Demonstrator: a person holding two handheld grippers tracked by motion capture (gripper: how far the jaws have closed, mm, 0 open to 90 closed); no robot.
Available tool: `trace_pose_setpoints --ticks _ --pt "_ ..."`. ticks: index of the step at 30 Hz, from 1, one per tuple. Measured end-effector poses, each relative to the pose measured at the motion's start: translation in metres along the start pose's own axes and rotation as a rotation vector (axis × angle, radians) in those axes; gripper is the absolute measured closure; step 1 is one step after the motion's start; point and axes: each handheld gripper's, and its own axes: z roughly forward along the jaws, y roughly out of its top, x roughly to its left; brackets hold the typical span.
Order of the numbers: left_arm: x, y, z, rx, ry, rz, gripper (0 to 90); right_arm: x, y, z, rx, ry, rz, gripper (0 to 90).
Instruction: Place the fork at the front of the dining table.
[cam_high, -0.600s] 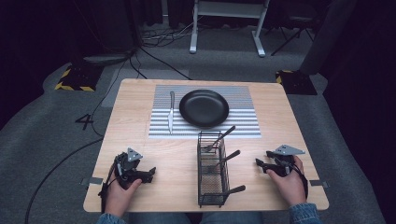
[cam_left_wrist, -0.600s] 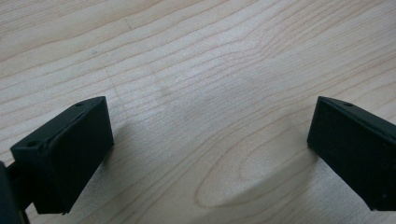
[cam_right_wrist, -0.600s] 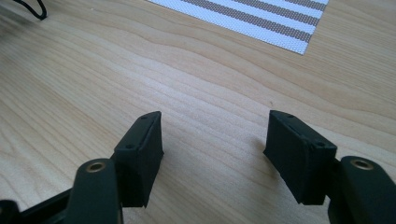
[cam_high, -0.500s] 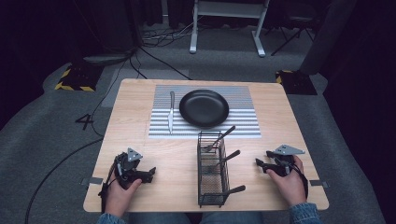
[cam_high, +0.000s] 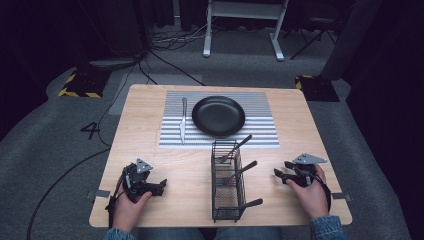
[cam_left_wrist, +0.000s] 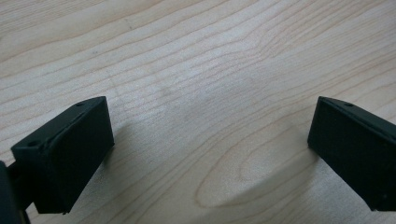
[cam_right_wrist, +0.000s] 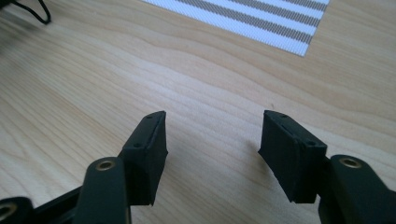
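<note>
Now both your hands rest low on the near part of the wooden worktop (cam_high: 150, 130), one at each side of the wire cutlery basket (cam_high: 227, 182). Your left hand (cam_high: 127, 207) holds the left claw (cam_high: 159, 186) near the front left corner, and it points to the right, toward the basket. In the left gripper view its two black jaws stand wide apart over bare wood, with nothing between them. Your right hand (cam_high: 310, 192) holds the right claw (cam_high: 281, 170) near the right edge, and it points to the left, also toward the basket. In the right gripper view (cam_right_wrist: 212, 140) its jaws are open too, empty, just above the wood, and a corner of the striped placemat (cam_right_wrist: 280, 23) shows farther off.

The basket stands between the two claws, well apart from each. Its long axis runs from you toward the black plate (cam_high: 218, 116). Three dark-handled utensils (cam_high: 240, 171) lie in it, and their handles stick out to the right and upward. The knife (cam_high: 183, 120) lies on the placemat just left of the plate, its length running away from you.

On the grey floor, left of the worktop, you can read a "4" (cam_high: 92, 131).
</note>
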Motion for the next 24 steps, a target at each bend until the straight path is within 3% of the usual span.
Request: trace_pose_setpoints --ticks 6,14,24 --pt "0.000 0.000 0.000 0.000 0.000 0.000 0.4 0.007 0.024 -0.014 -0.039 0.061 0.005 45.2" --pt "0.000 0.000 0.000 0.000 0.000 0.000 0.4 0.027 0.060 -0.032 -0.106 0.146 -0.038 48.2" --pt "0.000 0.000 0.000 0.000 0.000 0.000 0.4 0.055 0.091 -0.036 -0.152 0.235 -0.087 49.9"
